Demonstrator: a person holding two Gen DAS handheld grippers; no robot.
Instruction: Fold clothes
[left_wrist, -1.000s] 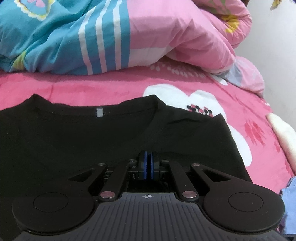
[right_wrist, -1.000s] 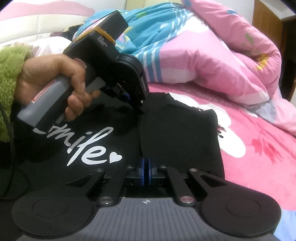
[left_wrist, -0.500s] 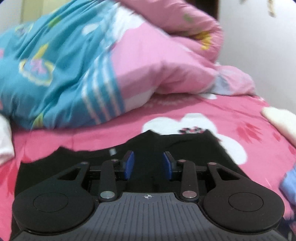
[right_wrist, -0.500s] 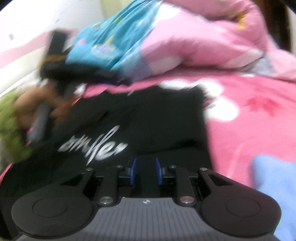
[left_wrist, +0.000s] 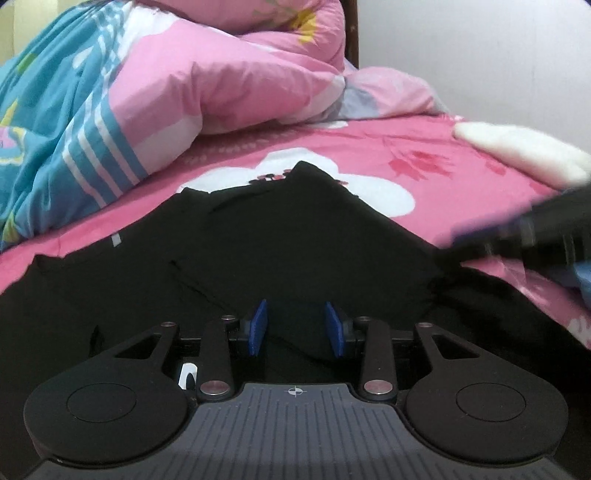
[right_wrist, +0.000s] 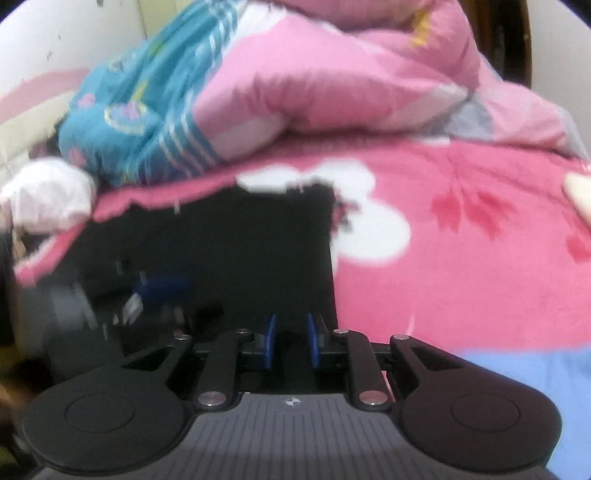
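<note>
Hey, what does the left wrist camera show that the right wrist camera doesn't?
Only the left wrist view shows the shirt's grey neck label and the blurred right tongs coming in from the right edge. Only the right wrist view shows a white bundle at the left and a light blue cloth at lower right. Both show the black shirt on the pink sheet below the bunched quilt.

Left tongs (left_wrist: 295, 326) parted, right tongs (right_wrist: 290, 341) seemingly narrower, empty

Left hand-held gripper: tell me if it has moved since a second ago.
Yes. The left hand-held gripper has pulled back from the black cotton T-shirt: its grey neck label, fixed on the shirt, has slid from centre to far left. Its jaws have opened, gripping nothing.
</note>
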